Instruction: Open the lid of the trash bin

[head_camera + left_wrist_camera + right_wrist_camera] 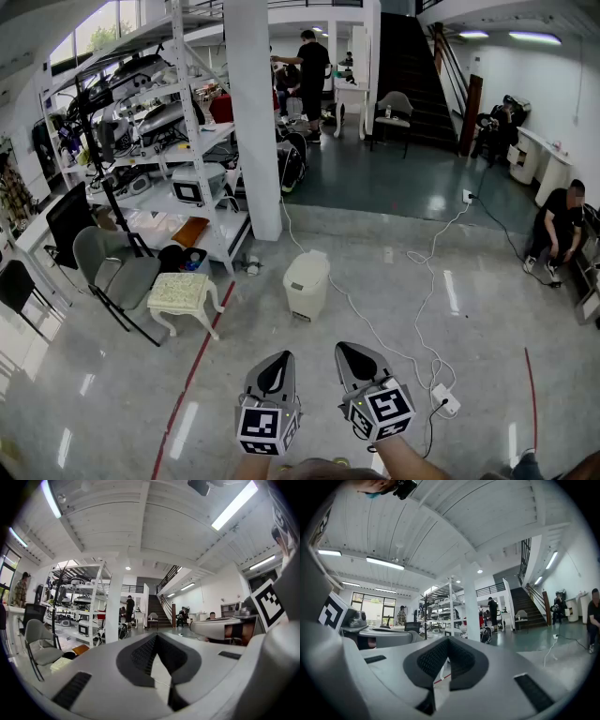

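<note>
Trash bin [307, 284] stands on the pale floor near the foot of the white column [253, 122], just short of the edge where the floor turns dark green. Its lid [310, 262] is down. A white cable [375, 333] runs past its right side.

Left gripper [284, 355] and right gripper [343, 348] are held side by side, low and close to the person, both aimed towards the bin but well apart from it. Judgement: a carrying posture ahead of the approach; lid work not begun.

Left gripper's fingers [136, 656] are pressed together at the tips, with nothing between them. Right gripper's fingers [431, 660] likewise meet at the tips and grasp nothing. Neither touches anything.
</note>
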